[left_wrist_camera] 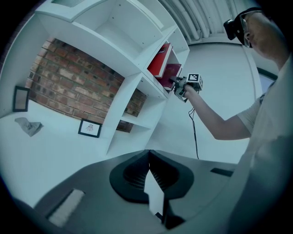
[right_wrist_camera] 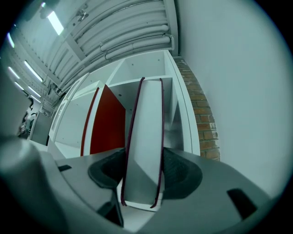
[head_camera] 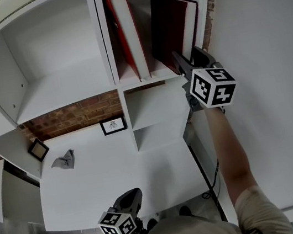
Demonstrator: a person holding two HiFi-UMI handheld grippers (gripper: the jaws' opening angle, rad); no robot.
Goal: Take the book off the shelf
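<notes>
The right gripper [right_wrist_camera: 143, 157] reaches up to the top right compartment of the white shelf unit [head_camera: 104, 37] and pinches the dark red book [right_wrist_camera: 146, 132]. One jaw lies against each cover and the pale page edges face the gripper between them. The book is in the right part of that compartment with its foot on the board, and it leans with its top towards the right side wall. A brighter red book [head_camera: 126, 36] stands upright to its left in the same compartment. The two are apart, with a gap of bare white board between them. The compartment to the far left holds nothing that shows. The left gripper [left_wrist_camera: 149, 153] hangs low and near the person, over the near edge of the white desk [head_camera: 106, 176], with its jaws pressed together at the tips and nothing between them. On the desk, against the brick wall [head_camera: 73, 115] below the shelves, a small framed picture [head_camera: 113, 125] stands just left of the lower shelf boards. A second frame [head_camera: 38, 149] stands further left, and a crumpled grey cloth [head_camera: 64, 160] lies on the desk near it. A black cable [head_camera: 214, 180] hangs down past the right end of the desk.
</notes>
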